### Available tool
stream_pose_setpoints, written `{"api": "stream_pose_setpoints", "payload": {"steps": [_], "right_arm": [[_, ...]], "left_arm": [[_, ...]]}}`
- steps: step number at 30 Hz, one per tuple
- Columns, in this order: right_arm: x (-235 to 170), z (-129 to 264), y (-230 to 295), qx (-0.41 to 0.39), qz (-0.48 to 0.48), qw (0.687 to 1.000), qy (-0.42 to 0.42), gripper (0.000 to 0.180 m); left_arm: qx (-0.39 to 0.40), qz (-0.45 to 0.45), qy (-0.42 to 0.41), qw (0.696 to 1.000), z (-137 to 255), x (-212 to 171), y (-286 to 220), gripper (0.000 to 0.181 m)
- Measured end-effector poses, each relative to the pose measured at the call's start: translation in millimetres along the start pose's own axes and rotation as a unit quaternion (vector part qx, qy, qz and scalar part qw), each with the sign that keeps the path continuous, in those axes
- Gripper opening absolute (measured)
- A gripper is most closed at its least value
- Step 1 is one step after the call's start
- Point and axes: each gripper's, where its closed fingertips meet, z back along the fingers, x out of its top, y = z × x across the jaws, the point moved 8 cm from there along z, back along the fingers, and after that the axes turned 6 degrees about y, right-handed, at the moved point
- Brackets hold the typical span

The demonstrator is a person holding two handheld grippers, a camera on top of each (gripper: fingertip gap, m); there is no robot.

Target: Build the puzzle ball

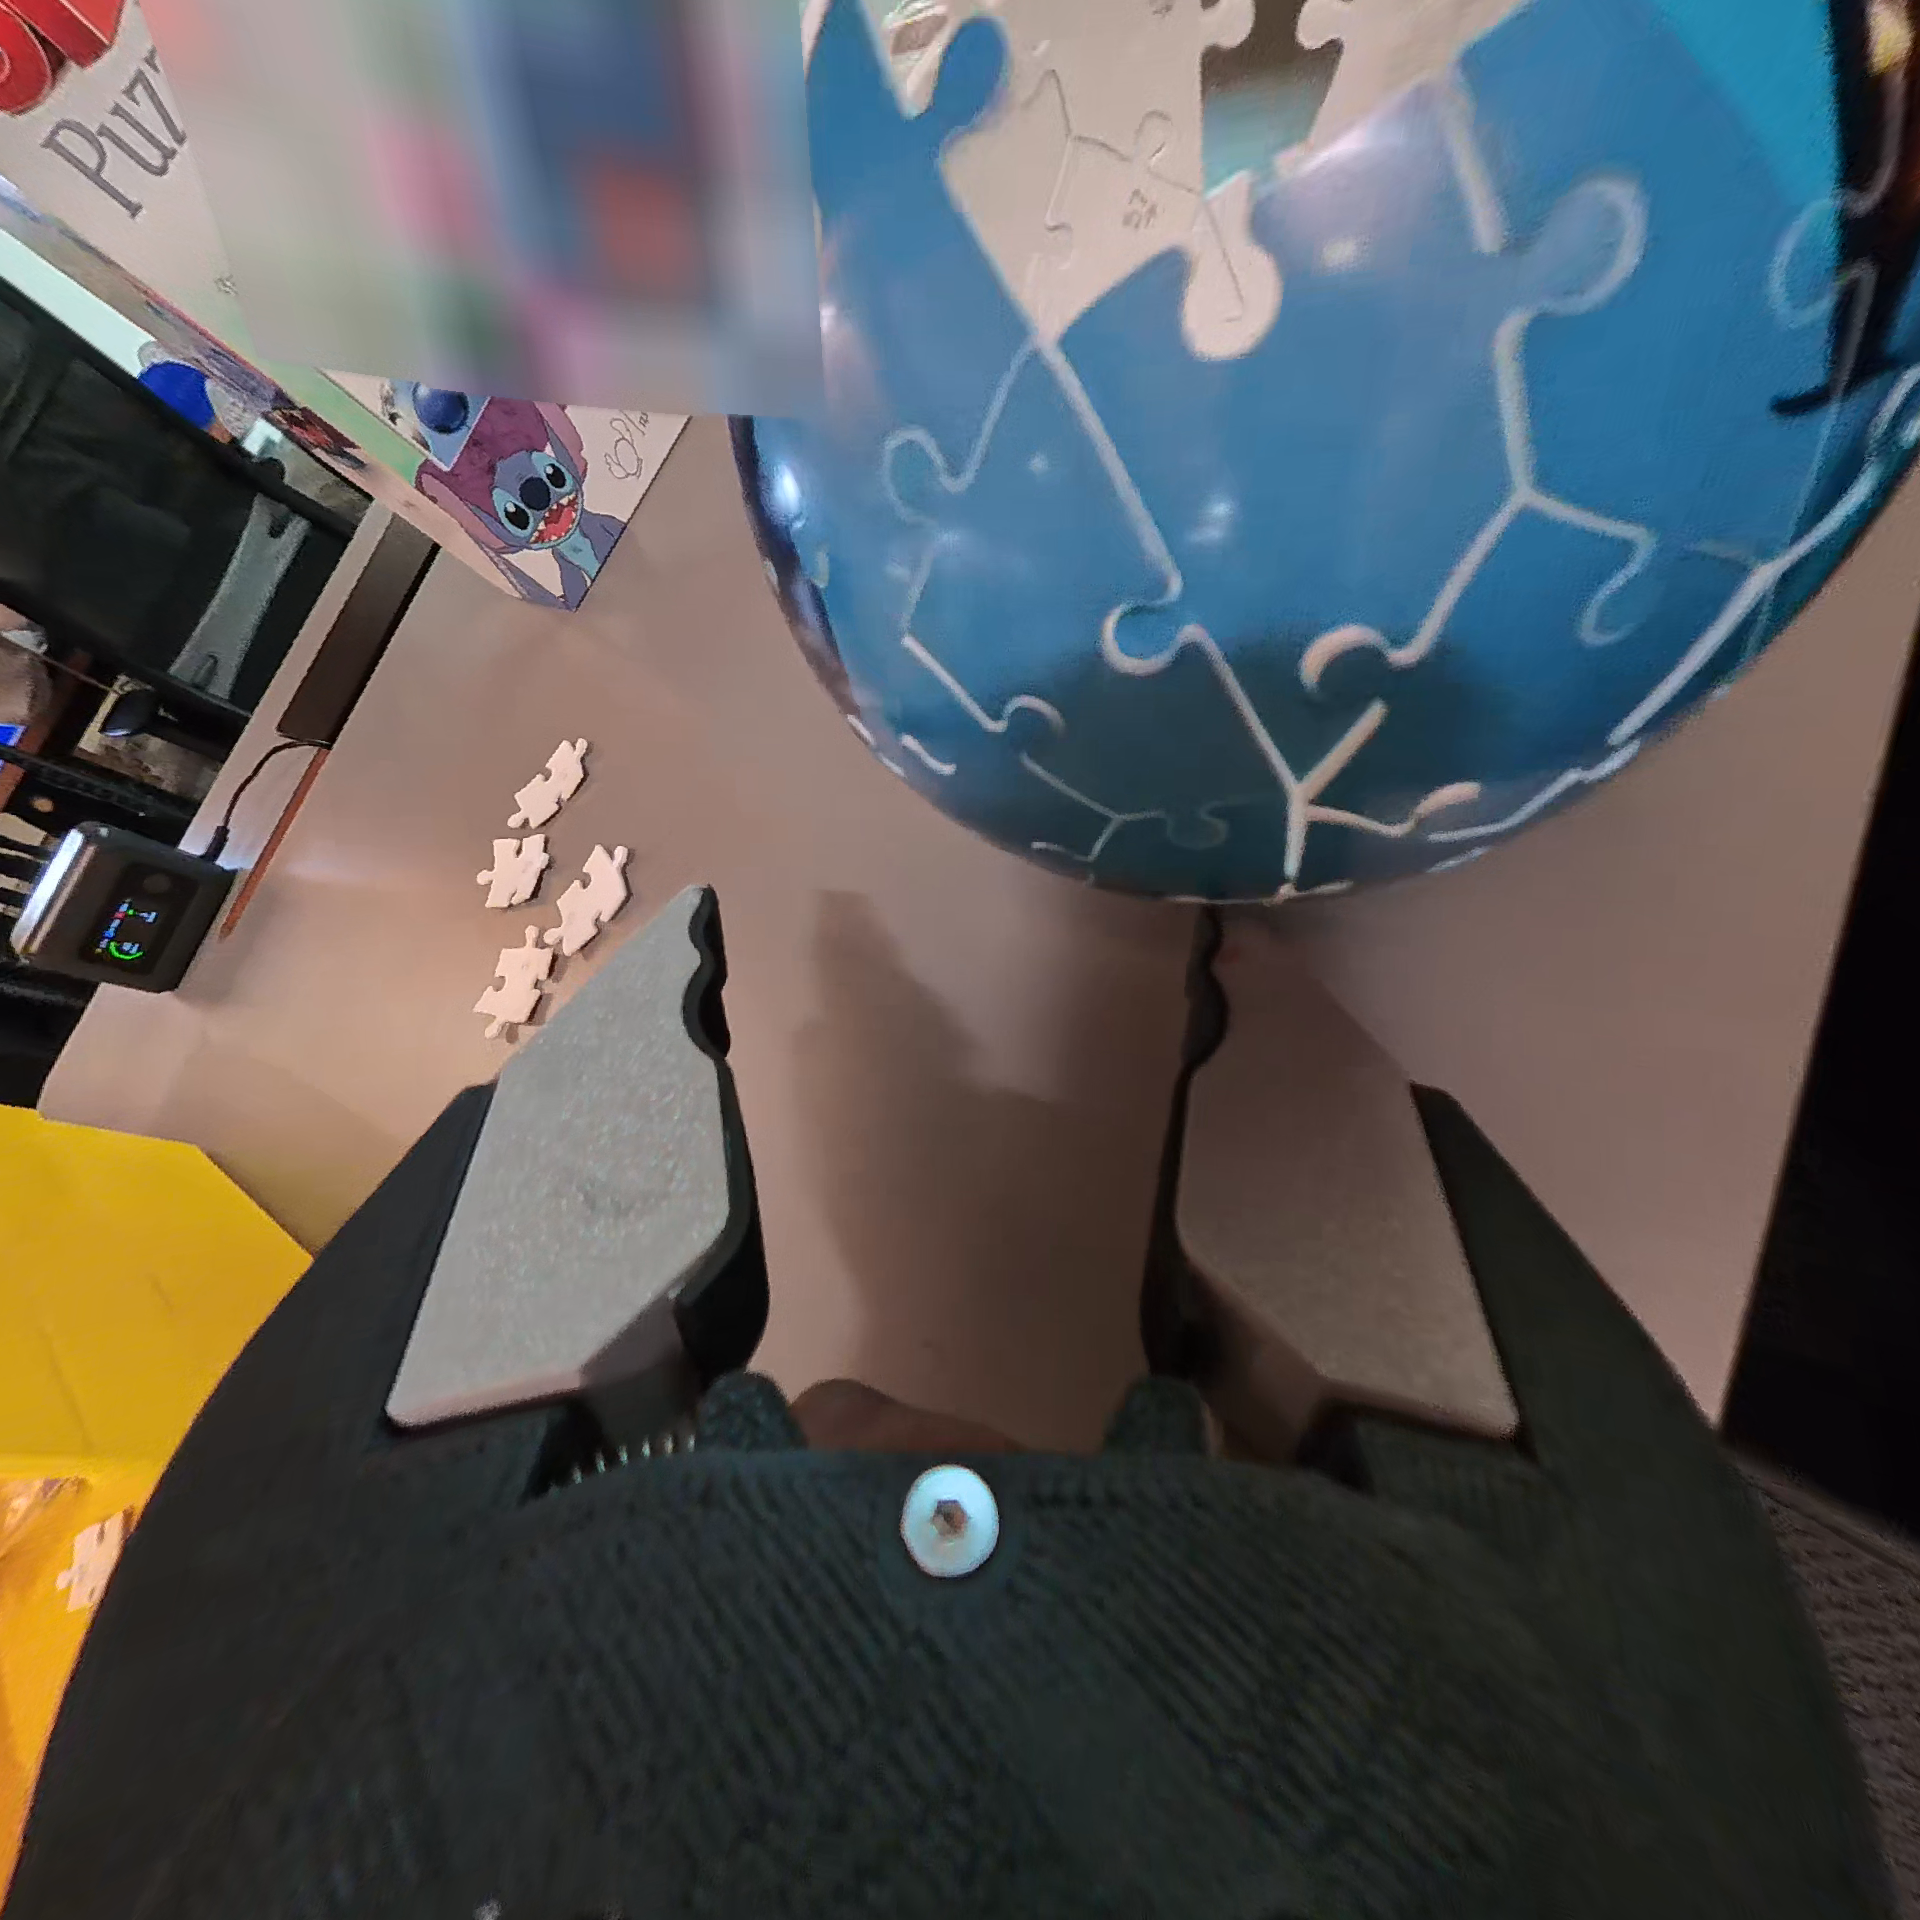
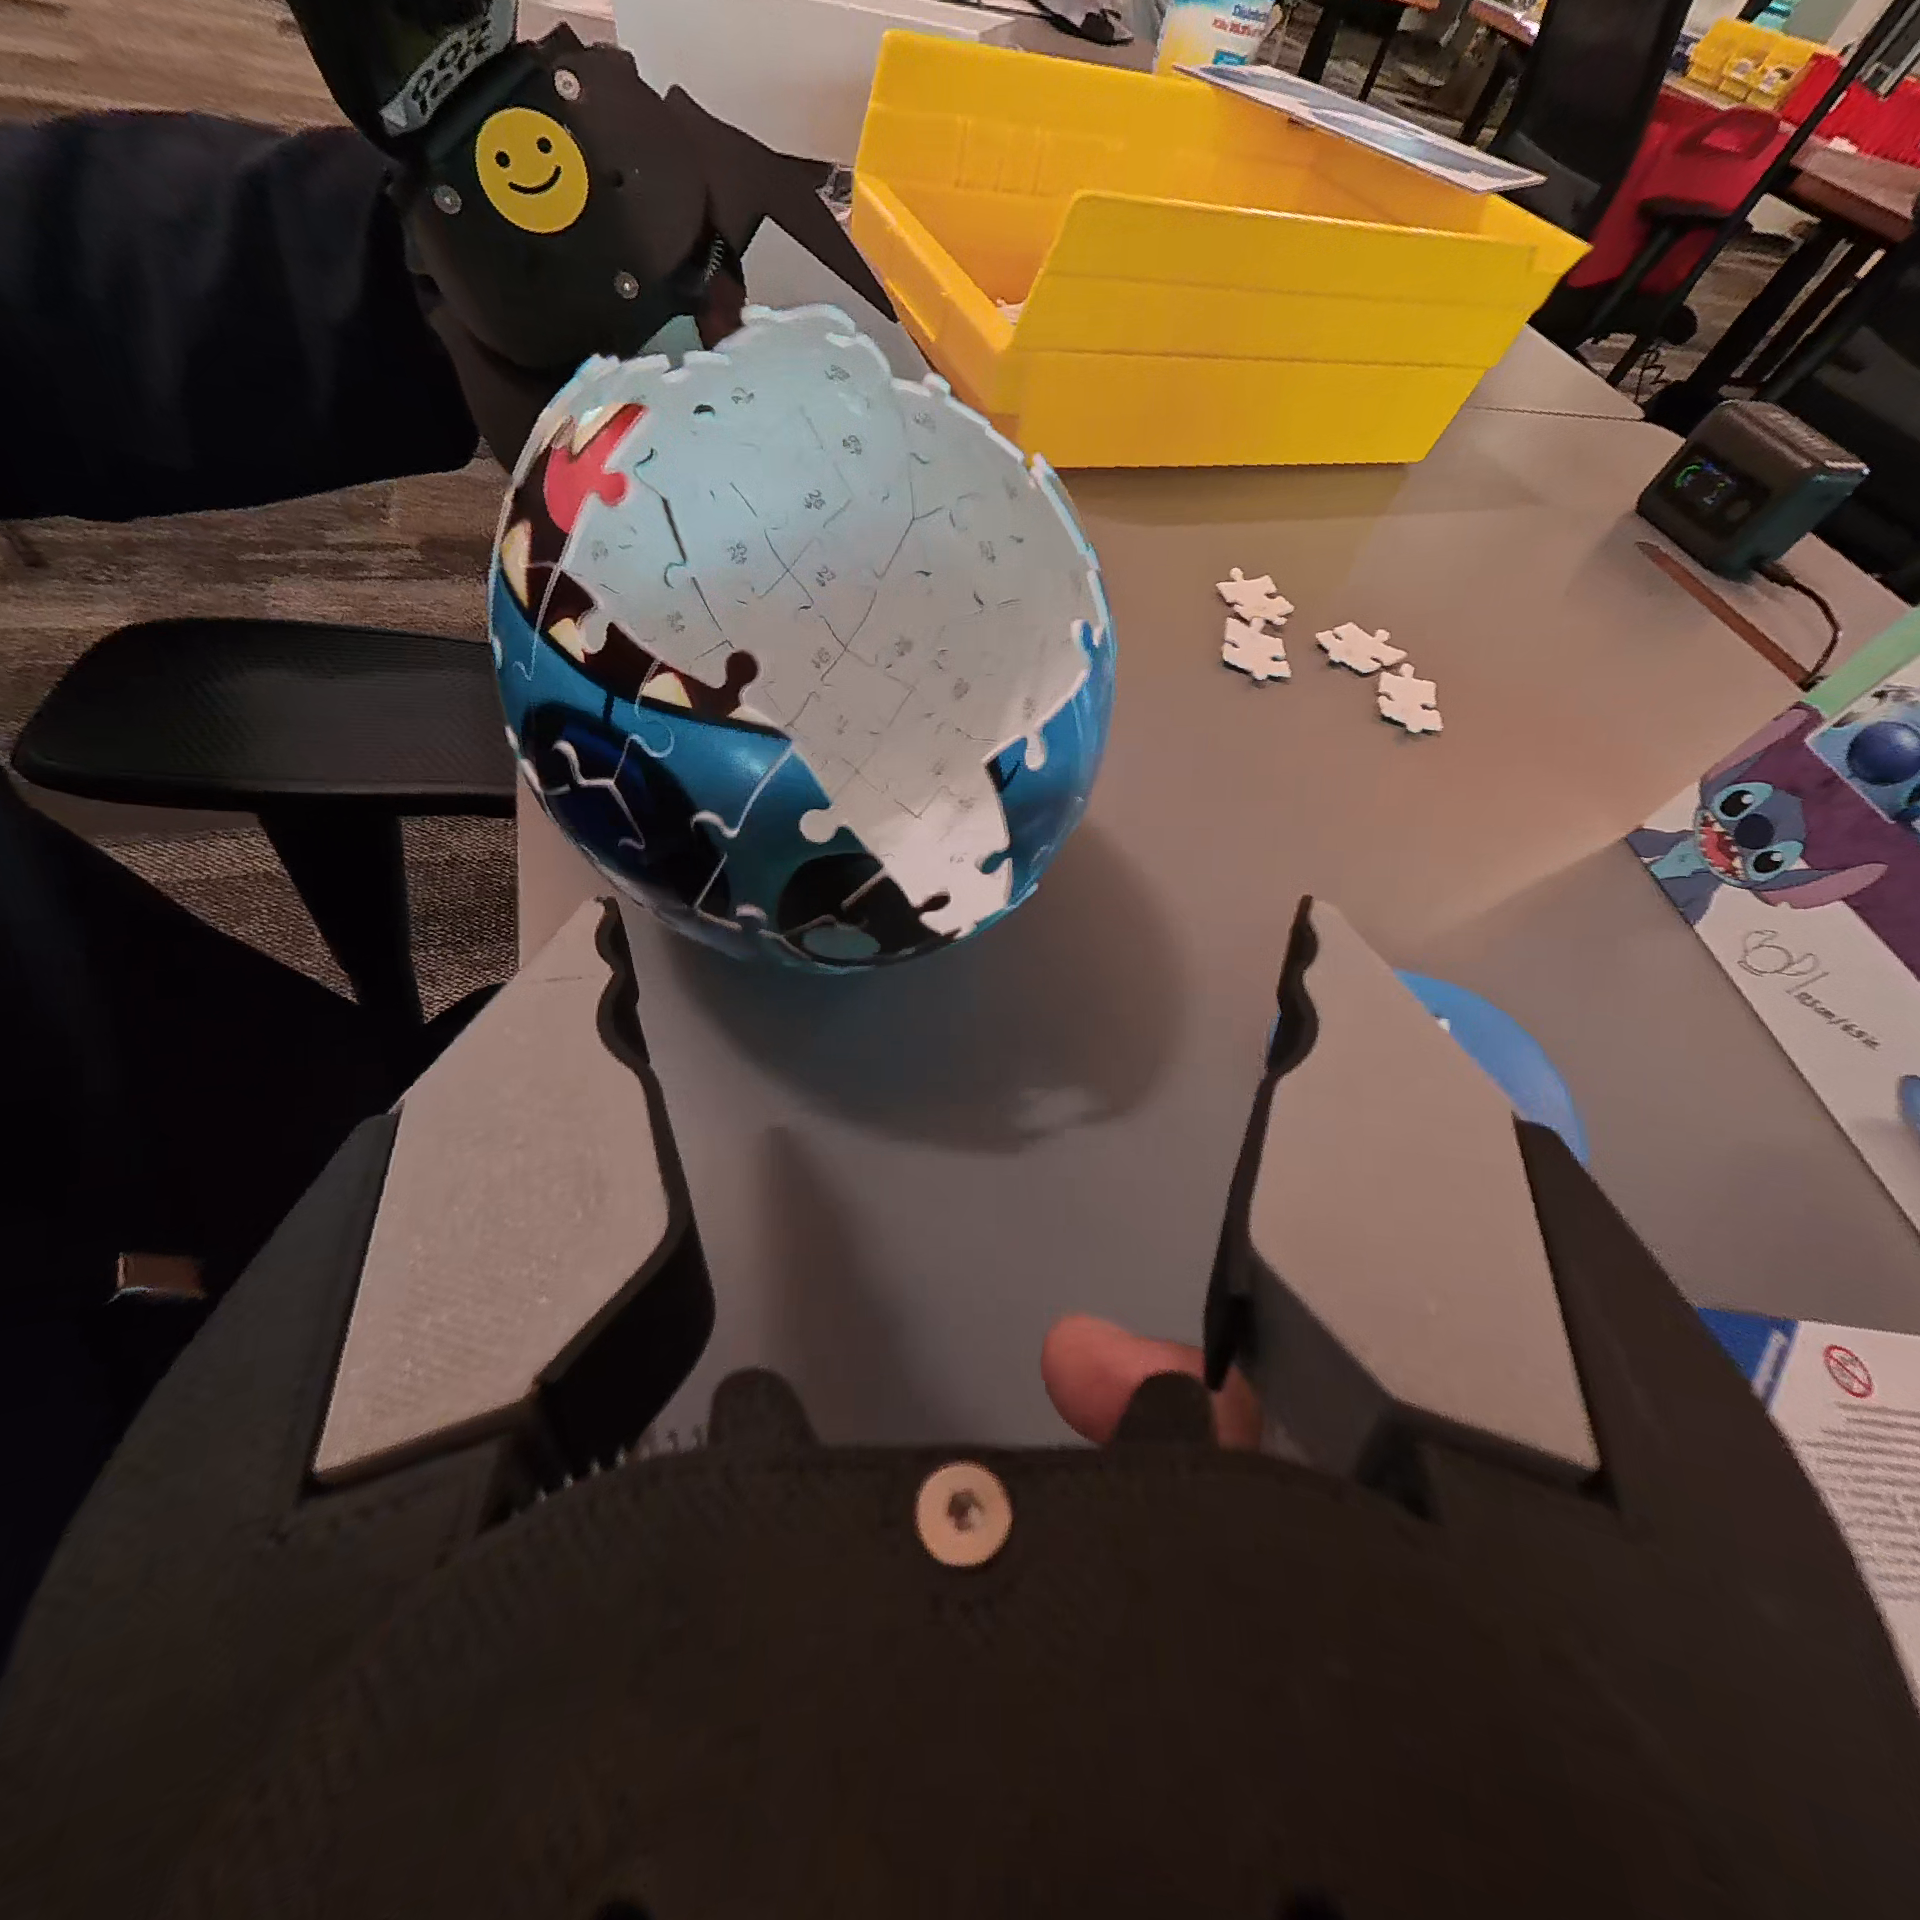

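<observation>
The partly built puzzle ball rests on the grey table. Its outside is blue, and a large gap shows the white inner side. My right gripper is open and empty, just in front of the ball. My left gripper is open at the ball's far upper rim. In the left wrist view the ball fills the upper right, just beyond my open, empty left gripper. Its lower edge is near the right fingertip. Several loose white pieces lie to the right of the ball; they also show in the left wrist view.
A yellow bin stands behind the ball. A small black device with a screen and cable sits at the far right. The puzzle box, a blue round part and a leaflet lie right. A chair armrest is left of the table. About 15 cm separates my left fingertips from my right.
</observation>
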Motion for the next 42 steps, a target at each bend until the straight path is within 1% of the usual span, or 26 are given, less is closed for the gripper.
{"api": "stream_pose_setpoints", "payload": {"steps": [7, 12, 15, 17, 20, 23, 27, 28, 30, 33, 36, 42], "right_arm": [[-0.9, -12.0, 12.5, 0.013, 0.001, 1.000, 0.012, 0.122], [1.8, -15.3, 6.5, 0.024, -0.013, 1.000, 0.009, 0.126], [4.3, -13.3, -5.7, 0.028, -0.026, 0.999, 0.002, 0.126], [5.3, -10.5, -17.3, 0.032, -0.043, 0.999, -0.005, 0.123], [4.8, -7.5, -34.4, 0.037, -0.069, 0.997, -0.015, 0.117], [-1.0, -8.0, -44.0, 0.041, -0.082, 0.996, -0.002, 0.117], [-11.1, -7.6, -45.4, 0.050, -0.094, 0.994, 0.011, 0.117], [-12.2, -6.2, -42.5, 0.064, -0.098, 0.993, 0.008, 0.113], [-12.8, -1.9, -36.6, 0.074, -0.106, 0.992, -0.003, 0.114], [-16.3, 3.0, -29.0, 0.066, -0.099, 0.993, -0.006, 0.114], [-20.1, 5.9, -26.7, 0.057, -0.094, 0.994, -0.001, 0.116], [-27.5, 12.9, -37.7, 0.051, -0.130, 0.990, -0.020, 0.112]], "left_arm": [[0.001, -0.002, 0.003, 1.000, -1.0, 4.9, -6.3, 0.082], [-0.004, -0.006, 0.004, 1.000, -4.3, 7.4, -7.4, 0.075], [-0.007, -0.002, 0.002, 1.000, -7.6, 8.2, -3.8, 0.080], [-0.010, 0.000, -0.002, 1.000, -10.7, 9.5, -0.7, 0.086], [-0.021, 0.002, -0.012, 1.000, -15.7, 12.4, 3.5, 0.090], [-0.024, 0.001, -0.013, 1.000, -21.5, 15.4, 6.0, 0.090], [-0.023, -0.007, -0.017, 1.000, -24.8, 21.6, 1.2, 0.091], [-0.021, -0.009, -0.019, 1.000, -24.5, 23.2, -1.1, 0.091], [-0.019, -0.010, -0.020, 1.000, -23.7, 26.7, -6.0, 0.090], [-0.025, -0.006, -0.014, 1.000, -24.1, 31.9, -13.8, 0.093], [-0.016, -0.010, -0.012, 1.000, -25.4, 36.1, -18.6, 0.088], [-0.002, -0.012, -0.013, 1.000, -28.6, 43.0, -23.4, 0.088]]}}
